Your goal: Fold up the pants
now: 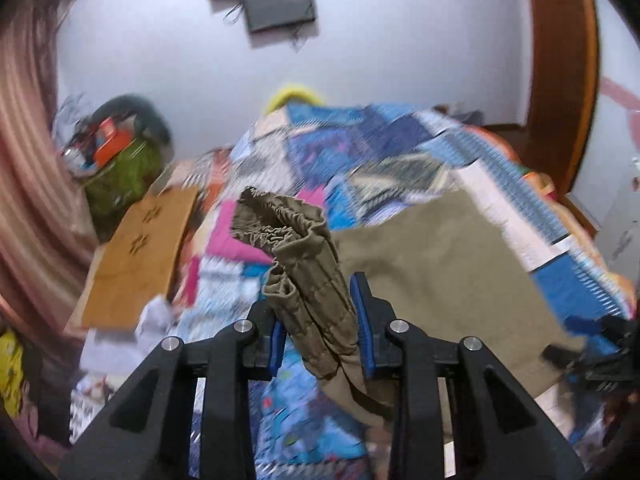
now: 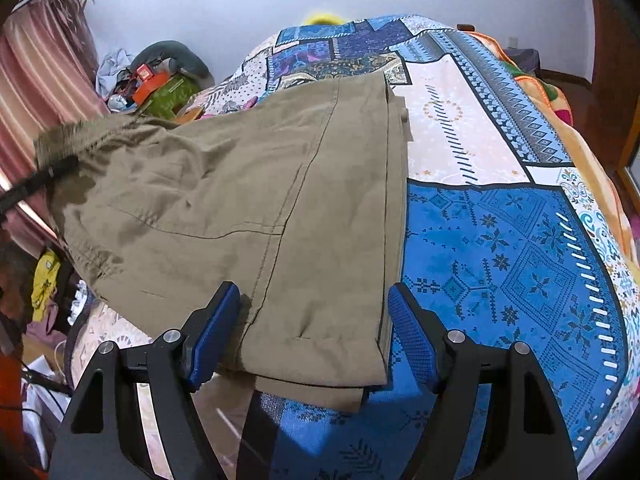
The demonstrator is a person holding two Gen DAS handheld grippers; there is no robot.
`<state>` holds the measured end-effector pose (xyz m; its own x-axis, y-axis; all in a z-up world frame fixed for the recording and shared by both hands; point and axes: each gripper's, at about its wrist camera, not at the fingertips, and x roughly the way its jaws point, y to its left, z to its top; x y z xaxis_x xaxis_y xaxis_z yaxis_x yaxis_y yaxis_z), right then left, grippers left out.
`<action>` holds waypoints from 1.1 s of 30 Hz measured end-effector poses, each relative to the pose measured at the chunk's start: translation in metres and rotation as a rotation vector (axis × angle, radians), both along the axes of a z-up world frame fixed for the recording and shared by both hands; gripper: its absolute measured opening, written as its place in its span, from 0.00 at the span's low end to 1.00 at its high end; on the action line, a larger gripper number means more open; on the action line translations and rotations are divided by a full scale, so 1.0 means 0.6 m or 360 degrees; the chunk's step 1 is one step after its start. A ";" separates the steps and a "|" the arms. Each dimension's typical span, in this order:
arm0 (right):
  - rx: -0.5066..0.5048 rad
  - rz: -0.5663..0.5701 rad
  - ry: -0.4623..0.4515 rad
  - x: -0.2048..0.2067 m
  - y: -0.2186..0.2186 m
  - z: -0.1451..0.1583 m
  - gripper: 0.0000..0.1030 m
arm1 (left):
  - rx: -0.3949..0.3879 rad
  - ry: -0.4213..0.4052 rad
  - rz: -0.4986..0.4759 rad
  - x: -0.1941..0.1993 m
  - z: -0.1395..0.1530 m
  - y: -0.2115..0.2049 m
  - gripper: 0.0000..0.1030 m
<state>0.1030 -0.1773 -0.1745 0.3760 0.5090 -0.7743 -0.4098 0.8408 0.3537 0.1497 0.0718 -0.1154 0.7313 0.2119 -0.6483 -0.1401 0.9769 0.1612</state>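
Observation:
The khaki pants (image 2: pixel 248 200) lie across the patterned bedspread (image 2: pixel 500 248), legs stacked. My left gripper (image 1: pixel 322 320) is shut on the bunched elastic waistband (image 1: pixel 292 240) and holds it lifted above the bed; the rest of the pants (image 1: pixel 440 264) spreads to the right. In the right wrist view the raised waistband (image 2: pixel 76 136) shows at the far left with the left gripper's black tip on it. My right gripper (image 2: pixel 314 332) is open, its blue pads either side of the leg hems (image 2: pixel 316 364) near the bed's front edge, not gripping.
A brown cardboard sheet (image 1: pixel 140 256) lies at the bed's left edge. A cluttered green pile with orange boxes (image 1: pixel 116 160) stands beyond it by the pink curtain (image 1: pixel 28 184). A wooden door frame (image 1: pixel 560 80) is at the right, and a wall screen (image 1: pixel 280 4) above.

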 end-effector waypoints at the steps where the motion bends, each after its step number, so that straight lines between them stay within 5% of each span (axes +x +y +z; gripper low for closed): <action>1: 0.0010 -0.0007 -0.0008 -0.001 -0.005 0.004 0.71 | -0.0004 -0.0017 -0.0042 0.006 0.011 -0.014 0.29; 12: 0.0055 -0.0217 -0.0150 -0.012 -0.091 0.056 0.71 | -0.0138 0.0048 -0.0457 0.076 0.029 -0.171 0.26; 25: 0.0000 -0.0355 -0.0166 -0.024 -0.160 0.058 0.71 | -0.0480 0.0579 -0.0696 0.137 -0.130 -0.271 0.26; 28: -0.0028 -0.0355 -0.0183 -0.025 -0.164 0.059 0.71 | -0.0434 0.0594 -0.0735 0.129 -0.140 -0.284 0.27; 31: -0.0031 -0.0361 -0.0187 -0.028 -0.167 0.061 0.71 | -0.0394 0.0609 -0.0806 0.118 -0.138 -0.294 0.40; 33: -0.0032 -0.0366 -0.0185 -0.025 -0.167 0.061 0.71 | -0.0406 0.0627 -0.0824 0.116 -0.135 -0.291 0.58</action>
<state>0.0879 -0.2773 -0.1377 0.5669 0.3848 -0.7284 -0.2439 0.9230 0.2977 0.2193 -0.1029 -0.1966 0.3973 -0.2946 -0.8691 0.3758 0.9162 -0.1388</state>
